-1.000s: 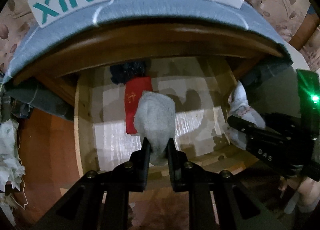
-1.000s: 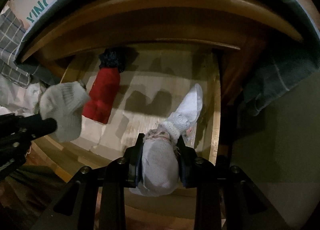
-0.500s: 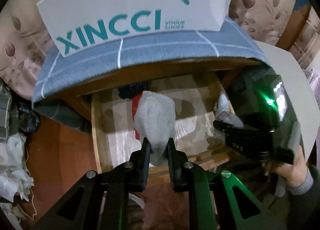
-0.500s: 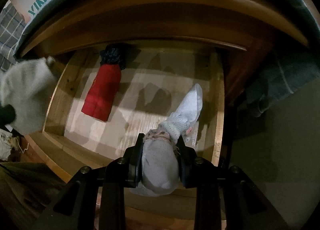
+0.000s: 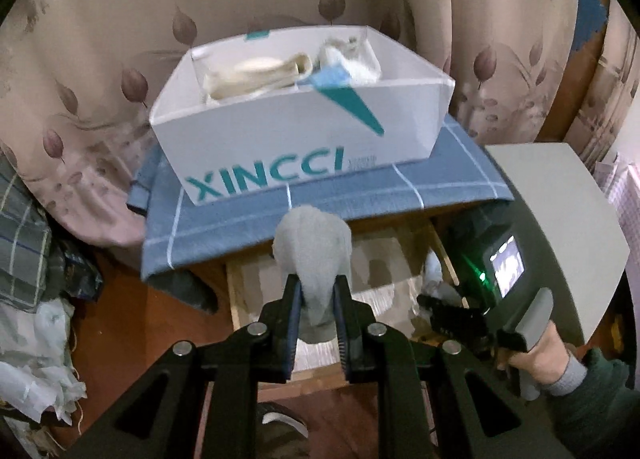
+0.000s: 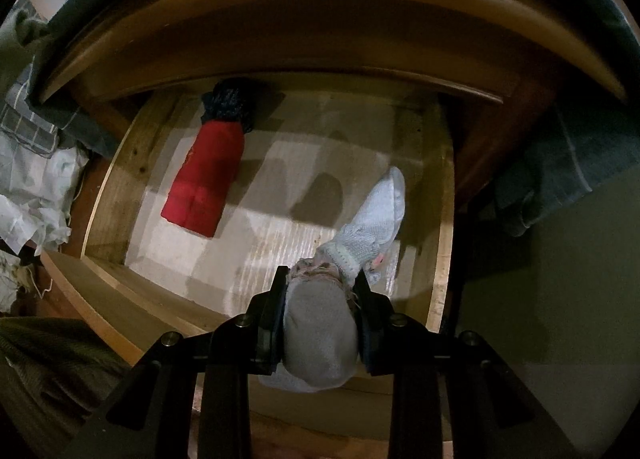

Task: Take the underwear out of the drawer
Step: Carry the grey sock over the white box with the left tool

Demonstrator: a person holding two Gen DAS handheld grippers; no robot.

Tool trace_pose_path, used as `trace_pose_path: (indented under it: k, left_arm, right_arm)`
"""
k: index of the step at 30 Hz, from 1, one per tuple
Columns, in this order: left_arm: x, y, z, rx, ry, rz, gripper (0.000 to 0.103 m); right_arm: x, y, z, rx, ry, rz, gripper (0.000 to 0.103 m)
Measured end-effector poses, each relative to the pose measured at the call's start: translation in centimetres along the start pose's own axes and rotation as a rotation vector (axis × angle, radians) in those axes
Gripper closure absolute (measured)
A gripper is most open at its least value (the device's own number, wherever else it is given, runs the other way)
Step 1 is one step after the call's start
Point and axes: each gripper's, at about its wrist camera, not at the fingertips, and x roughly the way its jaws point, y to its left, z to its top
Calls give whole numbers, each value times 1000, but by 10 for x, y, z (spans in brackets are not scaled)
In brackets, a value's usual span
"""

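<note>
My left gripper (image 5: 316,287) is shut on a grey rolled garment (image 5: 314,255) and holds it high above the open wooden drawer (image 5: 240,291), in front of the white XINCCI shoe box (image 5: 304,139). My right gripper (image 6: 320,291) is shut on a grey and pale-blue knitted garment (image 6: 320,331) at the drawer's (image 6: 438,219) front right; its pale-blue part (image 6: 376,219) lies on the drawer floor. A red garment (image 6: 206,183) and a dark one (image 6: 228,105) lie at the drawer's back left. The right gripper also shows in the left wrist view (image 5: 452,315).
The shoe box holds cream and white cloths (image 5: 256,75) and stands on a blue checked cloth (image 5: 320,195) over the cabinet top. A leaf-patterned curtain (image 5: 120,39) hangs behind. Crumpled white material (image 5: 36,339) lies on the floor at left. A grey panel (image 5: 560,219) stands right.
My left gripper has risen out of the drawer with the grey garment, to the level of the shoe box. My right gripper has stayed in place with its garment.
</note>
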Motion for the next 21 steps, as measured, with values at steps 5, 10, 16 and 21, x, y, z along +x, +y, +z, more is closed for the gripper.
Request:
trace_pose_path:
  k: [5,10,16,21]
  left_arm:
    - [-23,4,13,-3,-37,-14,88]
    - [-39,3,23,-1,-68,-15,89]
    - [-57,12,53,-13,-115,6,89]
    - [-72,27,93,-10,-178,46,89]
  right_arm:
    - [0,-1,0,-1,-1,1,75]
    - [-1,-1,0,-4,-2,7,75]
    - [-2,0,0,-10,-2,5,75]
    - [-2,0,1,-9,-3,7,75]
